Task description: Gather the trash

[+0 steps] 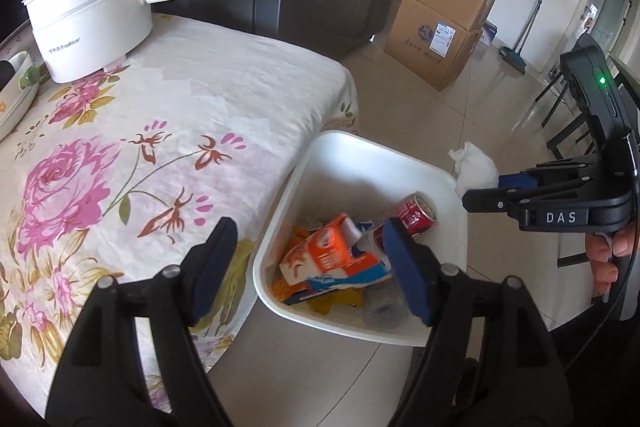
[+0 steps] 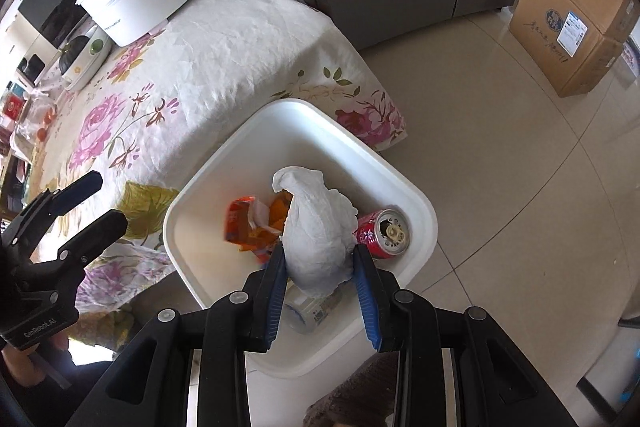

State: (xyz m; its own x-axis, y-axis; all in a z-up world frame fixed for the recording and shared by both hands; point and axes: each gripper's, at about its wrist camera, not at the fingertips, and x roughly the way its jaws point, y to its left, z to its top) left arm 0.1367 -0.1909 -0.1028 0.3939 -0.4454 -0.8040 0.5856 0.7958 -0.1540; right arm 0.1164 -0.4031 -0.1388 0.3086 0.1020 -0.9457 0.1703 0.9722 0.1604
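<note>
A crumpled white tissue wad [image 2: 318, 243], soft and creased with a twisted tail at its top, is pinched between the blue pads of the right gripper [image 2: 320, 263], whose jaws are closed partway onto it. It hangs over the near right part of the white trash bin [image 2: 420, 203]. In the bin lie a red drink can [image 2: 382, 233] on its side at the right wall, an orange snack wrapper [image 2: 240, 223] to the left, and a clear plastic bottle [image 2: 308, 311] at the near side. The left gripper [image 1: 308, 267] is wide open with nothing in it, above the gap between the bin and the desk [image 1: 224, 99] with its flowered cloth. The bin stands on the tiled floor, touching or just beside the desk's right edge. A white electric pot [image 1: 86, 23] stands at the far left of the desk, its long handle reaching right. Two stacked cardboard boxes [image 1: 444, 19] stand well apart at the far right, with open floor between them and the bin.
</note>
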